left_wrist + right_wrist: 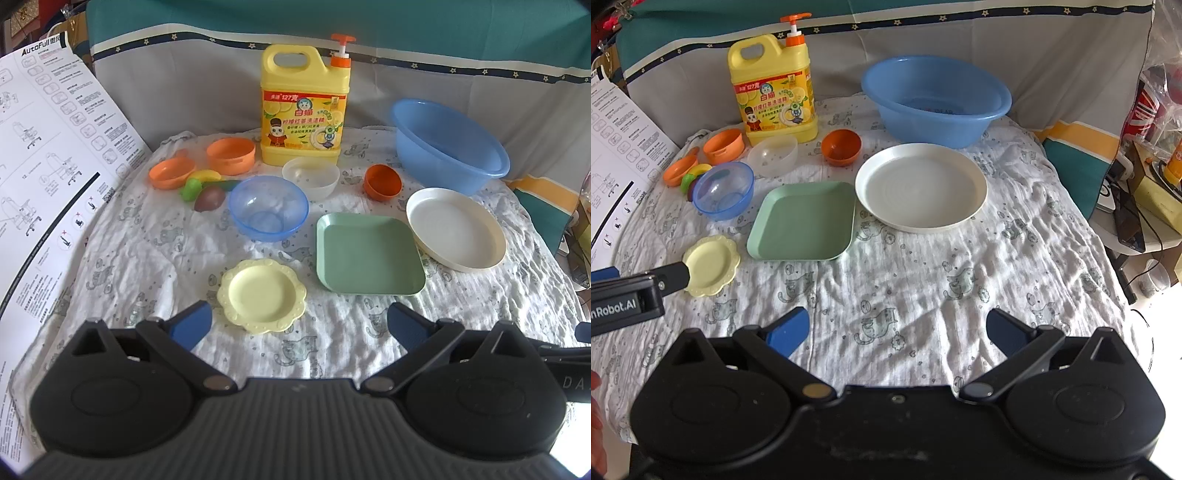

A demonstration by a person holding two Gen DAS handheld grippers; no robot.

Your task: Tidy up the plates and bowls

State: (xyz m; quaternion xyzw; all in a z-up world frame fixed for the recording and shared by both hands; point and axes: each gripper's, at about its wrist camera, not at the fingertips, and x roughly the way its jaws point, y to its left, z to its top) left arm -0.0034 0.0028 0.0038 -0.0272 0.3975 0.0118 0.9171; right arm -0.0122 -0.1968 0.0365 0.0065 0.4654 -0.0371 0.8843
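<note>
On the cat-print cloth lie a small yellow scalloped plate, a green square plate and a round white plate. Behind them stand a clear blue bowl, a frosted white bowl and a small orange bowl. My left gripper is open, just in front of the yellow plate. My right gripper is open over bare cloth, nearer than the white plate. The left gripper's finger shows at the yellow plate's edge.
A large blue basin and a yellow detergent jug stand at the back. Orange toy pots and toy fruit sit at the left. A printed sheet borders the left; clutter lies right.
</note>
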